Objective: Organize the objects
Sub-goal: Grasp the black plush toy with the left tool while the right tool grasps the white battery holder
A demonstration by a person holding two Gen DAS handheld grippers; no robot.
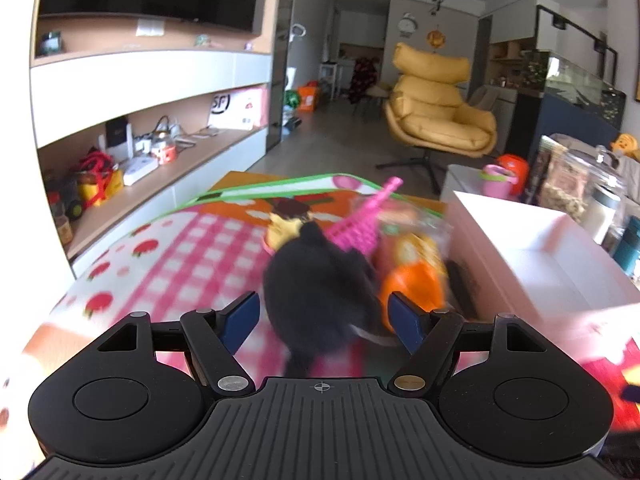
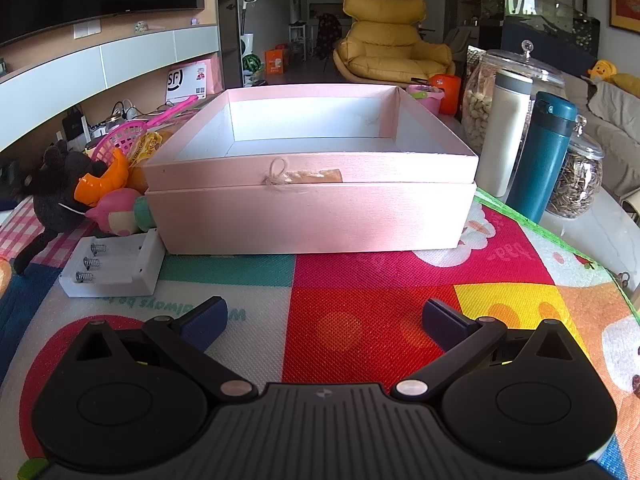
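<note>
- Living room, table covered by a colourful play mat (image 2: 360,320); yellow armchair (image 2: 390,40) far behind.
- Right gripper (image 2: 324,322): fingers spread wide, nothing between them, low over the mat's near edge.
- Left gripper (image 1: 322,316): fingers wide apart, dark plush toy (image 1: 316,296) sits between them; contact unclear, view is blurred.
- White battery holder (image 2: 116,268) lies just off the box's near left corner.
- Pink box (image 2: 312,184) mid-mat, open top, inside looks bare.
- Toy pile left of box: plush, orange toy (image 2: 106,182), pink net scoop (image 2: 132,132), all bunched together.
- Teal bottle (image 2: 540,156), white flask (image 2: 506,132), glass jars (image 2: 578,176) past the mat's right edge.
</note>
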